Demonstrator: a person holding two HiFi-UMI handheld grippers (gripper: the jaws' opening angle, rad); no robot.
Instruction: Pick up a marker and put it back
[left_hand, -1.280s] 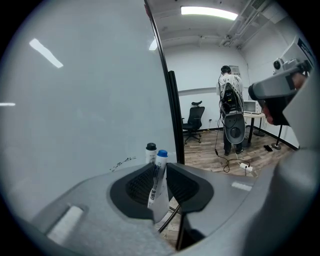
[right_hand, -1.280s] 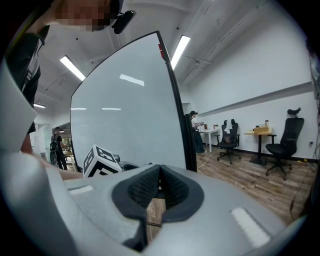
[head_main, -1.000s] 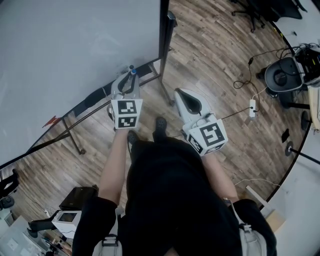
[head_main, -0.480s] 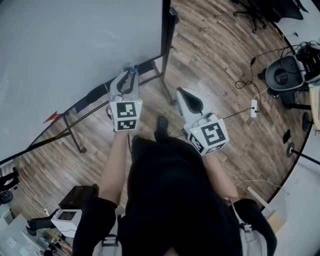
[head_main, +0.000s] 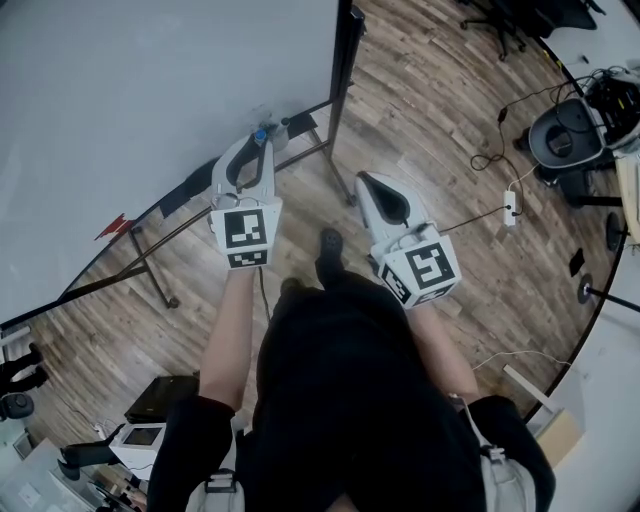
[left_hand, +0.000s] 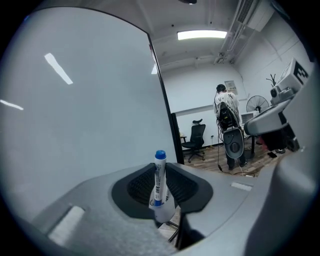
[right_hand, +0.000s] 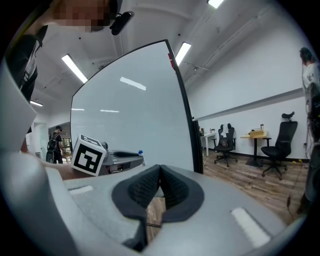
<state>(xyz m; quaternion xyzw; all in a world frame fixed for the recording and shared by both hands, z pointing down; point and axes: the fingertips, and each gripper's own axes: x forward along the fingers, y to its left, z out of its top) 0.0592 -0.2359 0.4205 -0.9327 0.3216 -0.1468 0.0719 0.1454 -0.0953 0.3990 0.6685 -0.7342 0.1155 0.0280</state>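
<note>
Left tool (left_hand: 160, 171) grips the marker (left_hand: 159, 186) upright, blue cap (left_hand: 160, 155) on top.

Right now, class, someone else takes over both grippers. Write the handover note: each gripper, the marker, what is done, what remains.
Left gripper: shut on the marker, which stands upright, blue cap up, in front of the whiteboard.
Right gripper: shut, nothing between its jaws.
Done: marker picked up.
Left: put the marker back and open the jaws.
</note>
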